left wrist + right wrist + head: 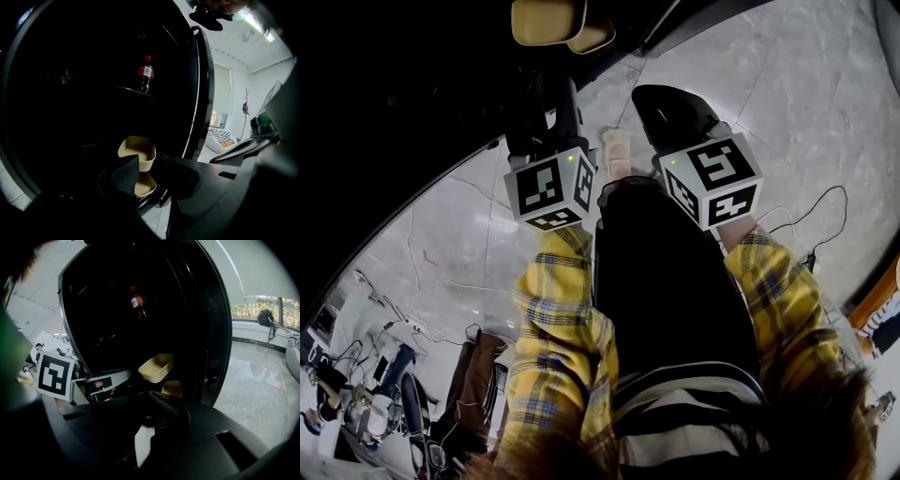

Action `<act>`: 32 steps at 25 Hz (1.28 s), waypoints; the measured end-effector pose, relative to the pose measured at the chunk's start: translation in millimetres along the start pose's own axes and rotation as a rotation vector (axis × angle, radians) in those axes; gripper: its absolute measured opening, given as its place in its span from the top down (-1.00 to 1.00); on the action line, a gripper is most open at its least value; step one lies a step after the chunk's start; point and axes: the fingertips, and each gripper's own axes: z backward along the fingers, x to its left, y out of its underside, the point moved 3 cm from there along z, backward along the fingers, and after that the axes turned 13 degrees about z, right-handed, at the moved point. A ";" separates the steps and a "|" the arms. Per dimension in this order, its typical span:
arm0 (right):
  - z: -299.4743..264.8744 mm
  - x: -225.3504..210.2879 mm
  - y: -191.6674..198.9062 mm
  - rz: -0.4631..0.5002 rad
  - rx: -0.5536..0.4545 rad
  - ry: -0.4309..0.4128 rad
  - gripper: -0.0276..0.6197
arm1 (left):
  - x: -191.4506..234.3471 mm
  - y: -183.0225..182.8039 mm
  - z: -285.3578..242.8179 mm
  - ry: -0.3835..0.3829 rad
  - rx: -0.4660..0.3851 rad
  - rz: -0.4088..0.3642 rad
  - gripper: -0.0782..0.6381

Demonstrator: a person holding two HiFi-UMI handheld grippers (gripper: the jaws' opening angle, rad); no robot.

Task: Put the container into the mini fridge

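Observation:
The tan container (548, 21) sits inside the dark mini fridge (412, 75), low down on a glossy surface that mirrors it. In the left gripper view the container (137, 149) lies just beyond my left gripper (147, 157). The ribbed left pad (125, 176) overlaps its near corner. The jaws stand a narrow gap apart, and I see nothing pressed between them. In the head view the left gripper (542, 89) reaches into the fridge opening. My right gripper (661, 98) hangs beside it over the floor, its jaws together and empty (157, 411). The container (157, 367) also shows in the right gripper view.
A cola bottle (146, 74) stands on a fridge shelf above the container. The open fridge door's edge (204, 93) rises on the right. The person's shoe (617, 150) is between the grippers on the marble floor (769, 84). A cable (811, 216) lies to the right.

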 end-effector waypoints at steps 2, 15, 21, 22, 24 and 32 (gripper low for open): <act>2.1 -1.2 -6.3 -0.004 -0.010 0.010 0.83 | -1.5 -2.8 6.1 -0.002 0.004 0.011 0.41; 33.9 8.1 -58.8 0.007 -0.106 0.080 0.83 | -22.8 -41.7 58.7 -0.006 -0.003 0.044 0.43; 38.0 18.6 -73.3 -0.012 -0.150 0.106 0.83 | -16.8 -44.2 78.5 0.003 0.017 0.040 0.44; 37.0 20.8 -74.8 -0.015 -0.155 0.111 0.83 | -13.6 -44.8 80.9 0.003 0.017 0.041 0.44; 37.8 23.1 -78.8 -0.013 -0.163 0.122 0.83 | -10.3 -48.1 85.6 0.004 0.013 0.049 0.44; 64.2 13.3 -96.1 0.014 -0.207 0.128 0.83 | -34.8 -73.3 95.2 0.013 -0.029 0.042 0.44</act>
